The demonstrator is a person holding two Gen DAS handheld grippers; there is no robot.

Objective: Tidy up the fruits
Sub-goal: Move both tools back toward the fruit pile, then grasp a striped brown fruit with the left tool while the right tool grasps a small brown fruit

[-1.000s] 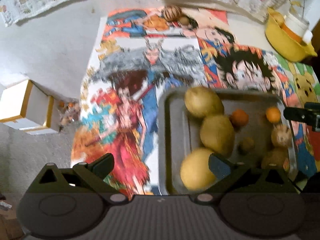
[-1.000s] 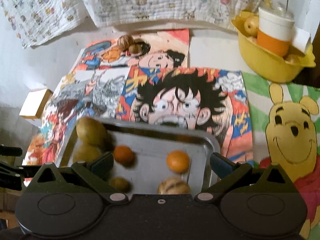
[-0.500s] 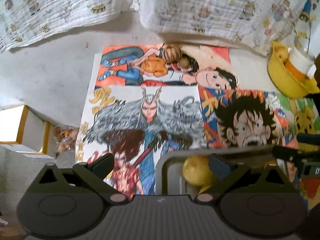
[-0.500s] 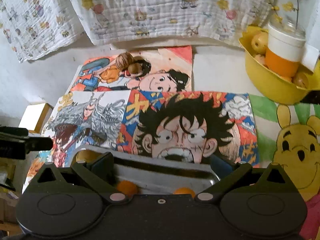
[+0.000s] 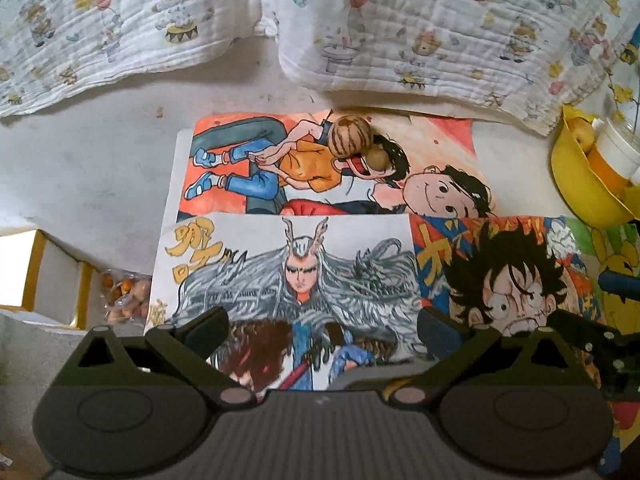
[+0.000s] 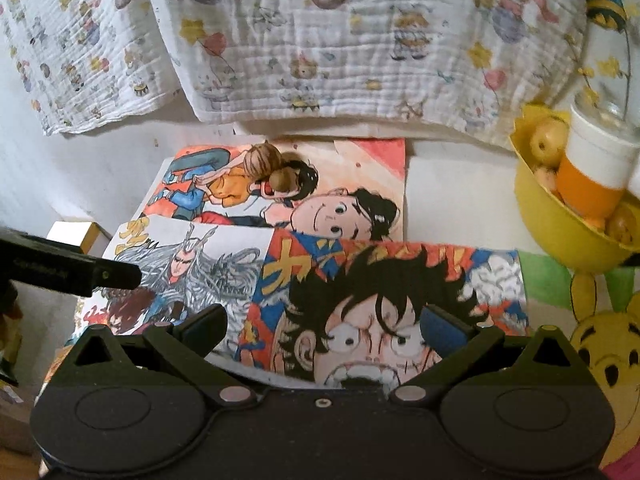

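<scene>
Only the left view shows the snack bag [image 5: 124, 298] (beside the white box [image 5: 52, 280]).

text: large yellow characters | on: grey-haired figure drawing [image 5: 296, 280] and wild-haired face drawing [image 6: 372, 320] | legible: no

Cartoon posters [image 5: 296, 264], printed cloths [image 6: 360, 52], a white box [image 5: 48, 276].

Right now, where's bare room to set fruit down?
Free: drawings between the two brown fruits and the open left gripper; the white patch left of the yellow bowl. Crowded: inside that bowl.
</scene>
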